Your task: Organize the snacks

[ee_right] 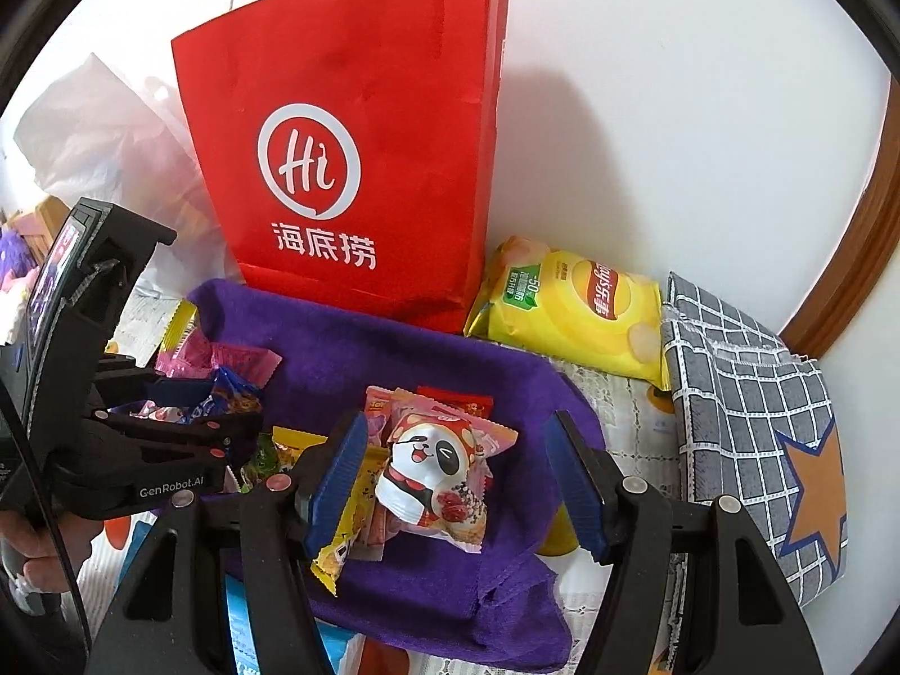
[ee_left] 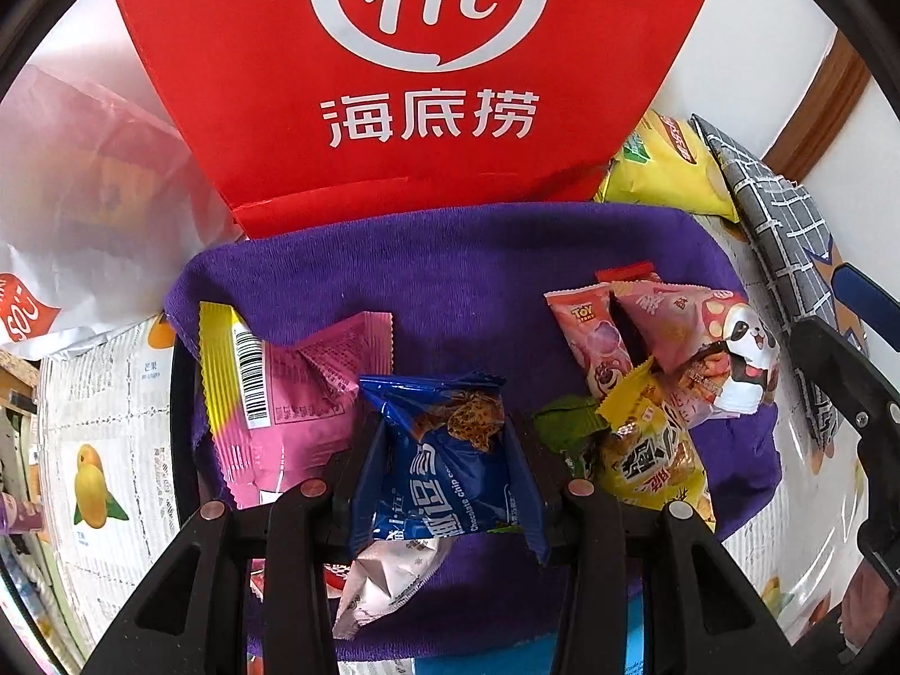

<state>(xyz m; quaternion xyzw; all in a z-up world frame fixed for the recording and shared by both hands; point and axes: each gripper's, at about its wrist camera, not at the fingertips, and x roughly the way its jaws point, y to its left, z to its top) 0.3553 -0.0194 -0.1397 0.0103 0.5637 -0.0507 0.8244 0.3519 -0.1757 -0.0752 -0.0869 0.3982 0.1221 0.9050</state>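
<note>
the left gripper point(ee_left: 444, 450) has its fingers clamped on one blue cookie packet point(ee_left: 444, 467) above the purple cloth point(ee_left: 450, 270). the right gripper point(ee_right: 458, 484) has fingers apart, straddling one panda packet point(ee_right: 433, 467). one red bag point(ee_right: 349, 157) walls the cloth's far edge; bare cloth lies mid-way.

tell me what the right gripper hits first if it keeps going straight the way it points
Most likely the panda snack packet, which lies between the open jaws of the right gripper, on top of the snack pile on the purple towel. Depth is unclear, so take this as a judgement.
</note>
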